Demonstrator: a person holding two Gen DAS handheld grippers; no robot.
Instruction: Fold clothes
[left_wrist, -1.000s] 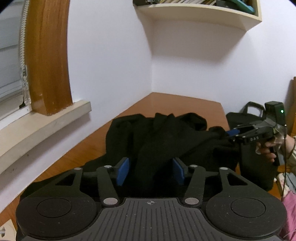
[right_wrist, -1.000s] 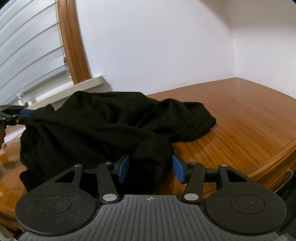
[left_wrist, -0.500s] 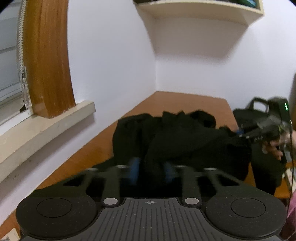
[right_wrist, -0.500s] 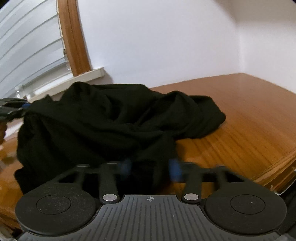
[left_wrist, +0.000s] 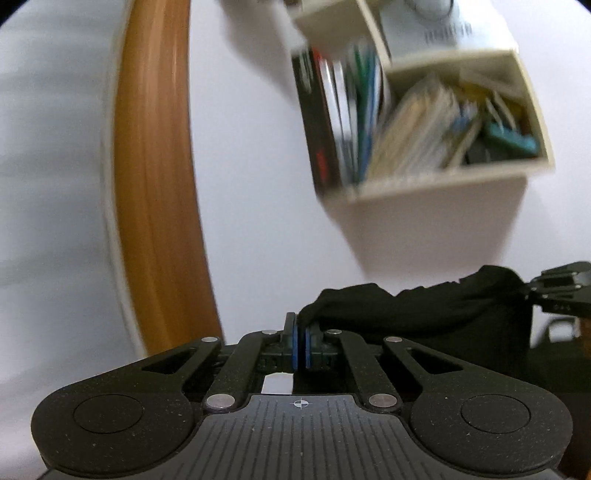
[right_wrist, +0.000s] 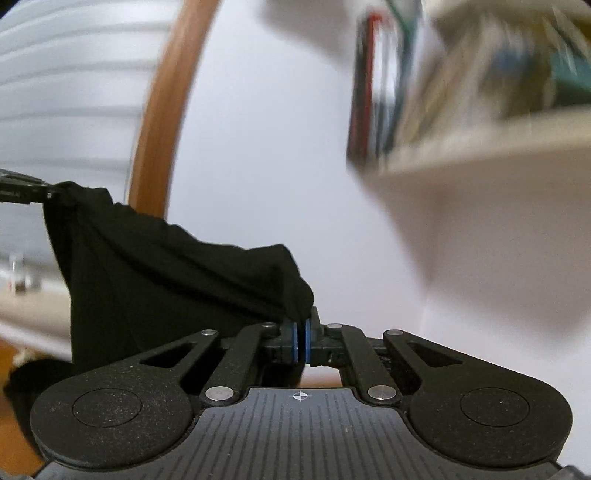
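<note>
Black garment (left_wrist: 424, 314) hung in the air, stretched between the two grippers, in front of the white wall (left_wrist: 251, 184).

In the left wrist view, from left to right: a brown window frame (left_wrist: 155, 184) ran from 12 o'clock down toward 8 o'clock. At the centre, the left gripper (left_wrist: 300, 345) had its blue-padded fingers (left_wrist: 294, 347) pressed together on a corner of the cloth; the fingers had just been closing. From that pinch the fabric spread toward 3 o'clock, where the right gripper (left_wrist: 554, 291) held its far corner. Above, at 1 o'clock, a cream shelf (left_wrist: 443, 181) carried blurred books (left_wrist: 351, 110).

In the right wrist view, from left to right: at 9 o'clock the left gripper (right_wrist: 26, 190) pinched one corner of the garment (right_wrist: 147, 280). The cloth sagged from there across toward the centre, where the right gripper (right_wrist: 300, 341) clamped the other corner between its closed fingers (right_wrist: 294, 341), which had also just been closing. A strip of brown worktop (right_wrist: 14, 435) showed at 8 o'clock, below the hanging cloth. The window frame (right_wrist: 162, 110) curved up behind the garment, and the shelf (right_wrist: 480, 155) with books (right_wrist: 388, 92) sat blurred at 2 o'clock.
</note>
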